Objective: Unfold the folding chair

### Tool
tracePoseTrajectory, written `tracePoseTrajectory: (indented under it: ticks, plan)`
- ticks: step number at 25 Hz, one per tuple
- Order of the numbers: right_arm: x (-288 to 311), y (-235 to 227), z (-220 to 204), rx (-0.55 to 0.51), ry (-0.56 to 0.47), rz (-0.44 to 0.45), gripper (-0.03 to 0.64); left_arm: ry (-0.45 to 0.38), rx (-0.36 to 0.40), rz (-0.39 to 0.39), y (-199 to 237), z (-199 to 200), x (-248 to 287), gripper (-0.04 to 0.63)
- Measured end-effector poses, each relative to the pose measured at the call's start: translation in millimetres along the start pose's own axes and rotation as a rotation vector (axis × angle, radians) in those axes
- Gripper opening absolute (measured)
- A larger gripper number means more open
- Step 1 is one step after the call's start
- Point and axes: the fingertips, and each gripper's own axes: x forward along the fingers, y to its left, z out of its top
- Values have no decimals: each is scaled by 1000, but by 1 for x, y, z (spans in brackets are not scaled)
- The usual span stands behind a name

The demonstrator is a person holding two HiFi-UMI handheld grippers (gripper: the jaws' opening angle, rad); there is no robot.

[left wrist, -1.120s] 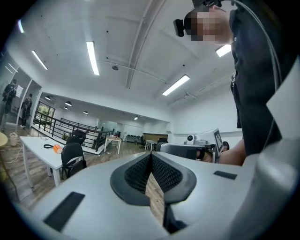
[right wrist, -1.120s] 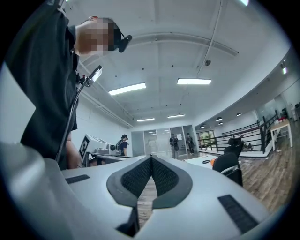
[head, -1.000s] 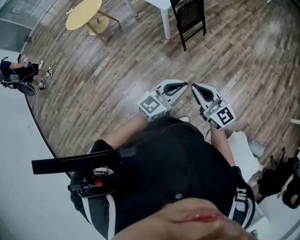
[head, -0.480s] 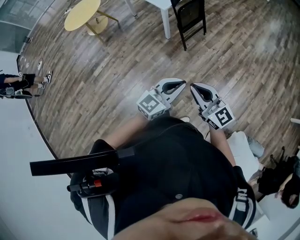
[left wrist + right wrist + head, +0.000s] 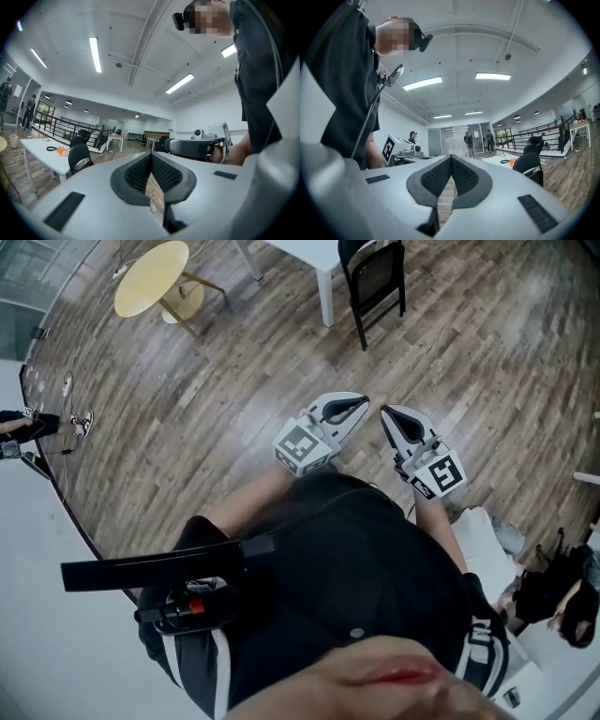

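Wood-plank floor point(image 5: 234, 381) of an open office, seen from the head view; both gripper views look level across the room.

**Position of the task object.** The chair point(image 5: 375, 282) stands at the far edge of the scene, slightly right of centre and just beside a leg of the white bench point(image 5: 323, 259). A round table point(image 5: 150, 277) is far left, well apart from it.

**Grippers.** The left hand-held gripper point(image 5: 361, 405) and the right hand-held gripper point(image 5: 389, 416) are held side by side in front of the person. Both point toward the chair and are well short of it. Each has its jaws pressed together with nothing between the pads.

**Step in hand (judged).** This is the approach, and no contact with the chair has yet been made.
- Spread both pairs of jaws before arriving, not at the frame.
- One gripper would best pinch the top rail of the back, while the other takes the front edge of the seat.
- Draw the chair clear of the bench leg first so the legs have room to swing.
- Then press the seat down while steadying the back, keeping the feet on the floor.

**Orientation.** The chair is upright on its feet, with its long axis vertical in the room. In the head view that axis runs from the far edge toward the near side. Its broad face seems turned roughly toward the person. How flat it is folded cannot be told from this distance.
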Motion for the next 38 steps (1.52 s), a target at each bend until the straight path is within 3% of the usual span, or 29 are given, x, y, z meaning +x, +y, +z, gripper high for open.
tracePoseTrajectory:
  ticks: [13,22,30,38]
  plan:
    - [96,-26,-13,5,27,-76,8,-10,-6,-59,93,8,-22,5]
    - [113,-42,-21,20,43,-137,8,-18,-27,-65,123,6,-21,5]
    - [118,-77,-26,21,46,-110,8,2,-6,-53,138,4,7,5]
    - [120,-144,-12,3,30,-34,8,25,4,-5,163,11,72,5]
